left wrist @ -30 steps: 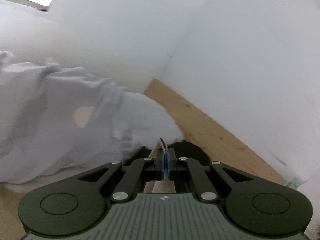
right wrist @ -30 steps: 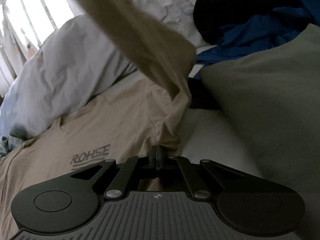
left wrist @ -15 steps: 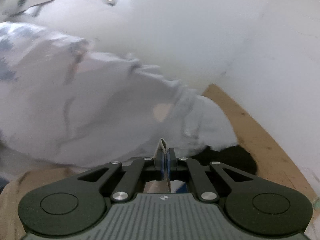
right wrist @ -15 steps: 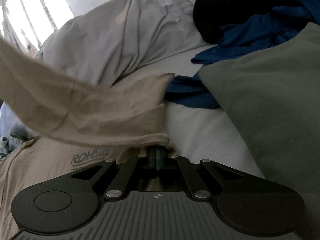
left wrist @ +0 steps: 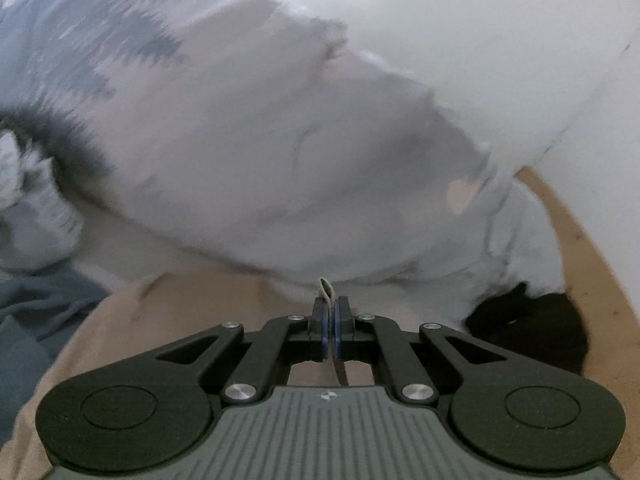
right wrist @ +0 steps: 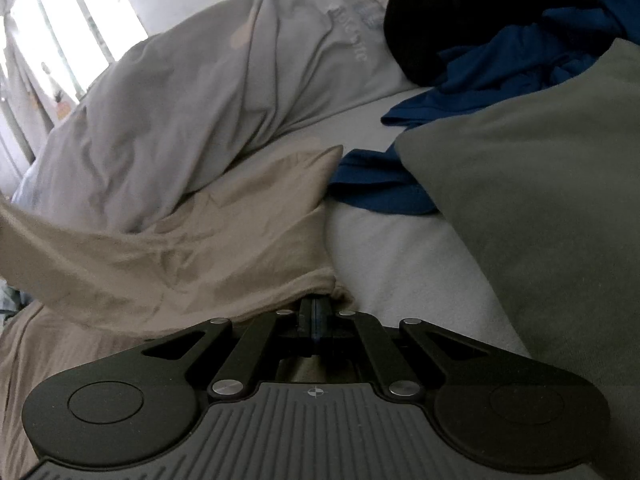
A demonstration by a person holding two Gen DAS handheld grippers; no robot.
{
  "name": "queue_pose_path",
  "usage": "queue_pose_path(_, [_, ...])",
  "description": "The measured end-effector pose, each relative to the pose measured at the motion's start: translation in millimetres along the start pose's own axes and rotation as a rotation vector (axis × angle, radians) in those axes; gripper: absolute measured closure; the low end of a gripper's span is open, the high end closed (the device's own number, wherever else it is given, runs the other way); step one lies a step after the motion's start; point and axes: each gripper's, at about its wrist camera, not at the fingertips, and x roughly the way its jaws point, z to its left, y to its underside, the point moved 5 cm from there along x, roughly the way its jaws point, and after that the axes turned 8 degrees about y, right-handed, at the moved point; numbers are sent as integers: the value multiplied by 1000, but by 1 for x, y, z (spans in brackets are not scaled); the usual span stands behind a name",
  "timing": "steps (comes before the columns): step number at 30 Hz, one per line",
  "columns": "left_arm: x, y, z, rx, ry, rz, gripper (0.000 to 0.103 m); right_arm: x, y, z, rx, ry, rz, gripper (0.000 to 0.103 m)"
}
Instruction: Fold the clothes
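Bare sheet (right wrist: 404,264) between clothing piles

White bedding (left wrist: 280,152) motion-blurred; grey pillow (right wrist: 540,200) cut off at right edge.

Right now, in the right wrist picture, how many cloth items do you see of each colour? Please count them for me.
Beige: 1, the T-shirt held by the right gripper
Light grey: 1, the shirt with faint print
Blue: 1, the crumpled garment
Black: 1, the garment behind it
Olive grey: 1, the flat cloth
Total: 5
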Motion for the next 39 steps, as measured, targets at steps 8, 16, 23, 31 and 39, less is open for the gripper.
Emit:
queue_pose_path(8, [20, 24, 78, -46, -166, 89, 97, 1, 0, 0, 3, -2, -1, 103])
queue_pose_path(16, [29, 32, 115, 48, -236, 89, 84, 1, 0, -1, 7, -7, -2, 103])
queue_pose_path(23, [1, 28, 101, 87, -155, -20, 58, 1, 0, -1, 0, -4, -6, 103])
queue_pose_path(31, [-58, 44, 53, 98, -22, -159, 36, 0, -1, -4, 20, -22, 2, 103])
queue_pose_path(39, [-150, 76, 10, 82, 21, -273, 30, -1, -1, -1, 9, -30, 8, 97])
